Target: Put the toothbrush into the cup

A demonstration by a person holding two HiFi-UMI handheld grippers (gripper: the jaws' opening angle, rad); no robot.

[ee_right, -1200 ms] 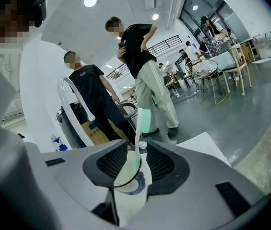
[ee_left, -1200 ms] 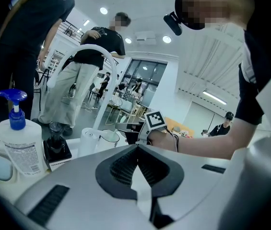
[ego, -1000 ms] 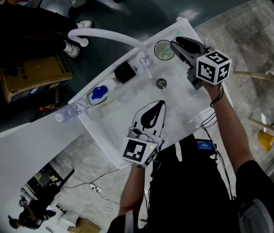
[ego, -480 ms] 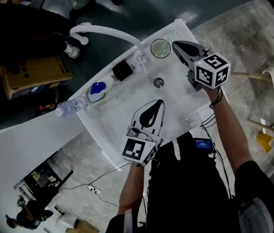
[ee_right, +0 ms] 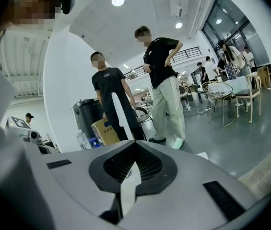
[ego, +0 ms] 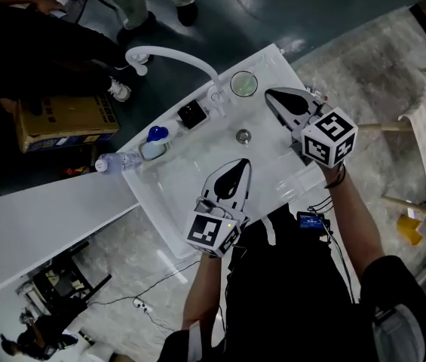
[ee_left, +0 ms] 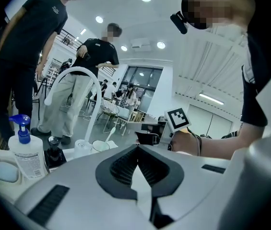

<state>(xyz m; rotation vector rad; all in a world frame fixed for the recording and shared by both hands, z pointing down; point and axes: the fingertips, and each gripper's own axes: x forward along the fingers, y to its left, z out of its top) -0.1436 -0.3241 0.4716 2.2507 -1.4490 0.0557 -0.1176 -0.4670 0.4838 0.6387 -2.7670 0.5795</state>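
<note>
Head view: a person leans over a white sink with a two-jaw gripper in each hand. The cup stands on the sink's back ledge.
Cup: pale, round and upright. The arched white faucet rises just beside it and the drain lies near it, down in the basin. A blue-topped pump bottle stands well apart from it along the same ledge.
Toothbrush: in the left gripper view, a slim white handle stands tilted inside the cup, its upper end above the rim. From overhead it is too small to pick out.
Right gripper: near the cup, tips aimed toward it but not touching it. Its tongs are pressed together at the tips with nothing between them.
Left gripper: farther from the cup, on the far side of the drain from it. Its tongs likewise meet tip to tip and are empty.
Progress: the toothbrush appears to sit in the cup, so the task looks as good as done.
Step in hand: judged to be clearing the right gripper from the cup. Done well, it would draw up and back along its own line, without sweeping sideways toward the handle or the faucet. The left gripper need do nothing.
Risk: a nudge to the protruding handle could tip the cup.
</note>
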